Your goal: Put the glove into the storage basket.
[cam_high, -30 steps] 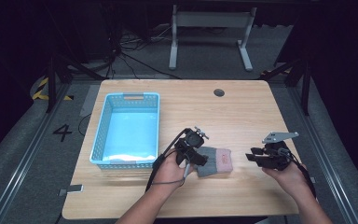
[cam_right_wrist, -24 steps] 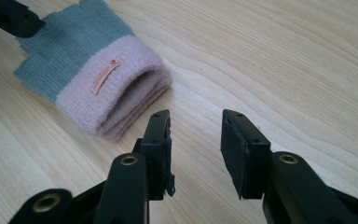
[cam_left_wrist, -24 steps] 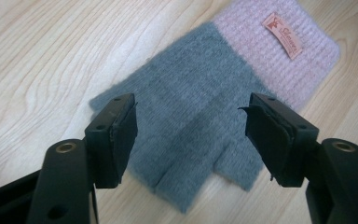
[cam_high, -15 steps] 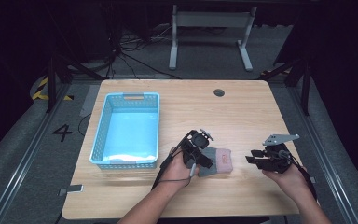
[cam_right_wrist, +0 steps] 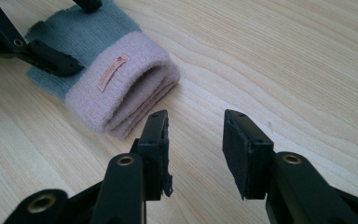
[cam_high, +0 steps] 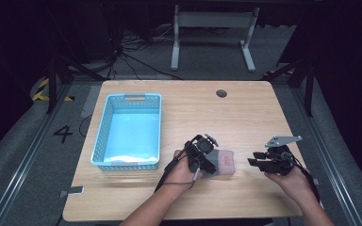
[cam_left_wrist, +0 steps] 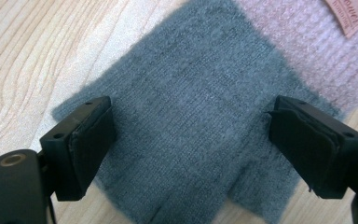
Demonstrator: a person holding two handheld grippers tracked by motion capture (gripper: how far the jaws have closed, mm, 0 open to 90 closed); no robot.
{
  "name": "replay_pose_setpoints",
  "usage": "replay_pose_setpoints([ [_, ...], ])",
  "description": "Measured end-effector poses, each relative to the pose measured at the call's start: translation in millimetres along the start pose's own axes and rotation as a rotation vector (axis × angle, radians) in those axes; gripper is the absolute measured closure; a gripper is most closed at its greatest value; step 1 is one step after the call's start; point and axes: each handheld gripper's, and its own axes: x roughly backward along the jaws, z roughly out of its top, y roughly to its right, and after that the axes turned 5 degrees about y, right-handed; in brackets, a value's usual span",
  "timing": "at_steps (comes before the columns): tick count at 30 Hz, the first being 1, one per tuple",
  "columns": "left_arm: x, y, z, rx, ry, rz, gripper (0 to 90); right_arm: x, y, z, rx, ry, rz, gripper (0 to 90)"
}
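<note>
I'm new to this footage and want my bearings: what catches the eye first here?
A grey knitted glove with a pink cuff lies near the front of the wooden table, with the left gripper, jaws just opened wide, over its grey part. A light blue basket sits at the left; the open right gripper waits right of the cuff.

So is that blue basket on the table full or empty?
Empty, as far as it shows: the blue basket has a bare pale floor, and the glove lies outside it on the table.
</note>
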Motion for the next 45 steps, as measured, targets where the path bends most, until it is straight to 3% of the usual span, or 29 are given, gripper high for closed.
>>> replay_pose_setpoints([
  [17, -2.5, 1.7, 0.9, 0.006, -0.019, 0.007, 16.0, -2.7, -0.9, 0.2, -0.013, -0.004, 0.012, 61.1],
  [23, 0.2, 7.0, 2.6, 0.001, -0.038, 0.009, 27.8, -4.0, -3.2, 0.9, -0.008, -0.005, 0.017, 61.0],
  [32, 4.6, 14.5, 2.5, -0.057, -0.033, -0.031, 61.6, -4.0, -3.6, 1.2, -0.006, -0.004, 0.020, 62.0],
  [37, 7.9, 12.7, 2.7, -0.057, -0.032, -0.036, 66.4, -3.0, -2.8, 0.8, -0.009, -0.001, 0.023, 62.1],
  [45, 29.2, 4.0, 2.3, -0.009, 0.005, -0.069, 67.4, -5.9, -1.9, 2.4, -0.005, -0.004, 0.031, 62.2],
])
